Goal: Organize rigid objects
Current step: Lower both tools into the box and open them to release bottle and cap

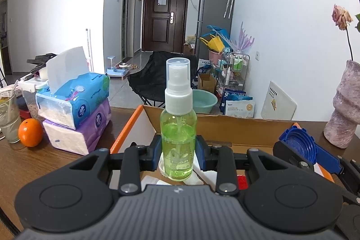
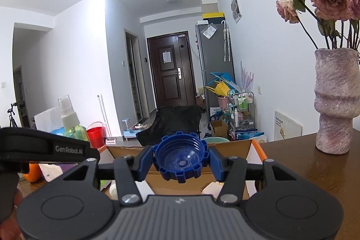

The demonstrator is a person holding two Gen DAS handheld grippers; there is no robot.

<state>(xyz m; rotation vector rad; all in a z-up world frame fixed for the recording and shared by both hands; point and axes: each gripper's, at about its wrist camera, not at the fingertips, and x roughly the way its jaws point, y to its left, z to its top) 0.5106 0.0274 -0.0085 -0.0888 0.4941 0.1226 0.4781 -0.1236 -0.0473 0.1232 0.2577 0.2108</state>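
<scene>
Above the open cardboard box point(image 1: 225, 127), my left gripper point(image 1: 178, 155) clamps an upright green-liquid plastic spray bottle point(image 1: 178, 138), my right gripper point(image 2: 181, 161) pinches a blue ribbed plastic cap point(image 2: 180, 159); neither is dropped in yet, though pale items apparently already lie inside.

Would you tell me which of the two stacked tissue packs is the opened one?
The blue tissue pack on top: a white sheet sticks up from it. The purple pack beneath shows none.
</scene>
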